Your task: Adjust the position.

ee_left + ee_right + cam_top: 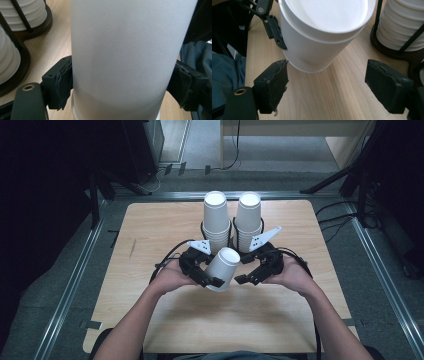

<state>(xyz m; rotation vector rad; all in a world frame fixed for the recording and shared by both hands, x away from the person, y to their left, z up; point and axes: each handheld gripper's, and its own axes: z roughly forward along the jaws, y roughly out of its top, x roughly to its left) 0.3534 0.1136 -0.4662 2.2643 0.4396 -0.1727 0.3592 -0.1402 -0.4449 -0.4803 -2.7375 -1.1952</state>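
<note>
Two stacks of upturned white paper cups, left stack (pixel 216 217) and right stack (pixel 248 217), stand in dark wire holders at the table's (pixel 150 235) far middle. One loose cup (pixel 223 268), tilted, bottom up, sits near them, clamped by the left gripper (pixel 207 279). Right gripper (pixel 248 277) just beside it, jaws spread, holding nothing.

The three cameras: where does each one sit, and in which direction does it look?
High view: above the person's side, looking forward and down on the table; both forearms, left gripper, right gripper.
Left gripper view: on the left gripper, looking along its jaws, shut on the white cup.
Right gripper view: on the right gripper, jaws open, facing the same cup.
Shared: all three show the cup and the stacked cups in the black holder.
</note>
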